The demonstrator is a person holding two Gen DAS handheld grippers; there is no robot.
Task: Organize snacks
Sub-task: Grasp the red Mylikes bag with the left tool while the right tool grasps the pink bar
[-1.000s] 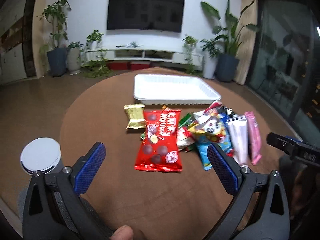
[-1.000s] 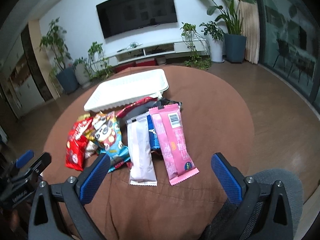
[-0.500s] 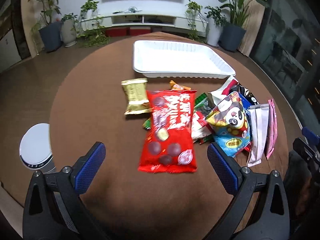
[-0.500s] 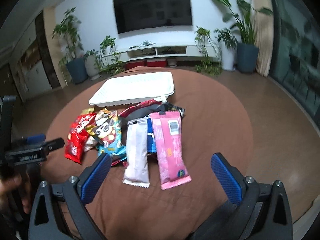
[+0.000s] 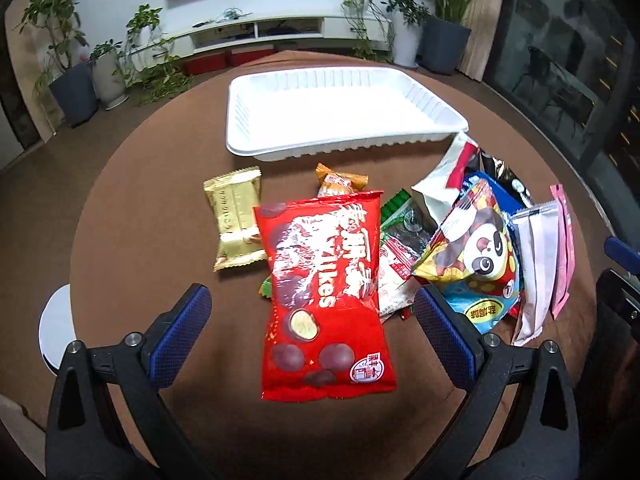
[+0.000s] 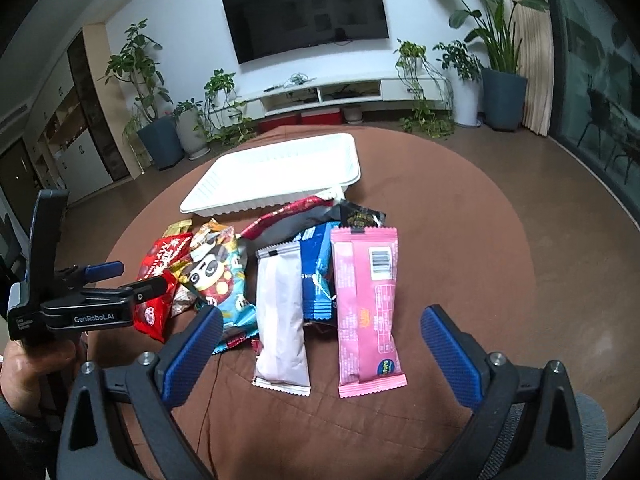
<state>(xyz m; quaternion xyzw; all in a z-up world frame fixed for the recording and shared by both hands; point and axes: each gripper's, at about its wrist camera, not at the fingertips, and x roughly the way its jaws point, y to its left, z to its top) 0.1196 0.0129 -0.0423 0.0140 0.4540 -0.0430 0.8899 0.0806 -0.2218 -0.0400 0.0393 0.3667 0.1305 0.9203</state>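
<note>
Left wrist: red snack bag [image 5: 326,300] between fingers [image 5: 180,326]

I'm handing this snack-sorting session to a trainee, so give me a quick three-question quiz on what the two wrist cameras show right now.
1. True or false: the white tray already holds a snack.
2. Multiple choice: which packet lies between the open fingers of the left gripper? A) the gold packet B) the red bag C) the pink packet
3. Fill in: in the right wrist view, the packet lying just left of the pink packet, over the blue one, is coloured ____.

Key: 1 false, the tray is empty. 2 B. 3 white; it is the white packet, and the right gripper is open and holds nothing.
</note>
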